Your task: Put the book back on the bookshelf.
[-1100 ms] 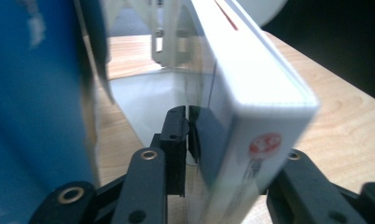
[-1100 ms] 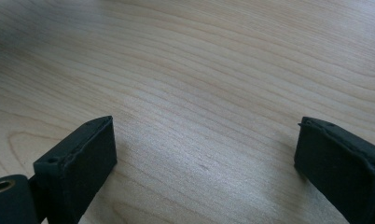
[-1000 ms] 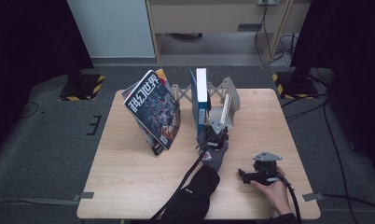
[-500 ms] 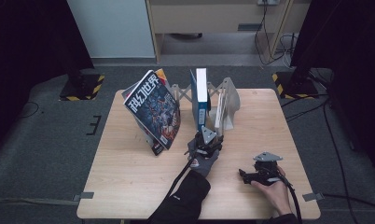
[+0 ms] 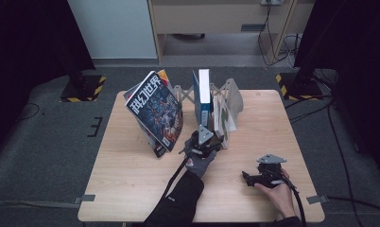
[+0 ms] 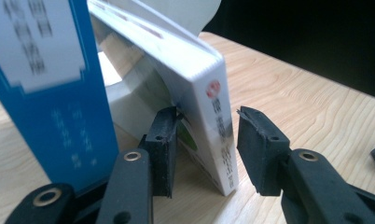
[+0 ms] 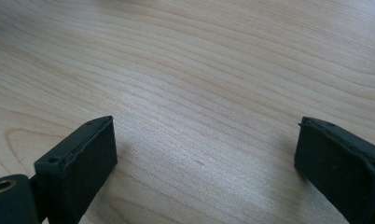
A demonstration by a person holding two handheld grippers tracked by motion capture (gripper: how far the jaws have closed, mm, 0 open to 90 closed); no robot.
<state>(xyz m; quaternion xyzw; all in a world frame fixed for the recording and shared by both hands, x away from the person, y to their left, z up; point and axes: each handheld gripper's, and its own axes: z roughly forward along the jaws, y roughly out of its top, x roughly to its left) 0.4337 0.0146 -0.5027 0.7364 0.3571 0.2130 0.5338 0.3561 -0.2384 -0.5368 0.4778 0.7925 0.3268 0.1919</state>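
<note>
At the counter's (image 5: 131, 189) middle, your left gripper (image 6: 206, 140) – jaws just spreading – straddles the leaning white book (image 6: 209, 116), unpinched; your right gripper (image 7: 204, 154) gapes empty.

A light wooden worktop (image 5: 131, 189) stands on a dark grey carpet floor (image 5: 46, 156). Black curtains (image 5: 32, 38) hang at the far left and far right. Between them, behind the worktop, are a pale blue panel (image 5: 112, 28) and a wooden cabinet (image 5: 216, 16) with cables (image 5: 278, 42) trailing beside it. Two stand bases with yellow and black stripes (image 5: 84, 87) rest on the floor. Strips of grey tape (image 5: 84, 198) lie by the worktop's near corners.
</note>
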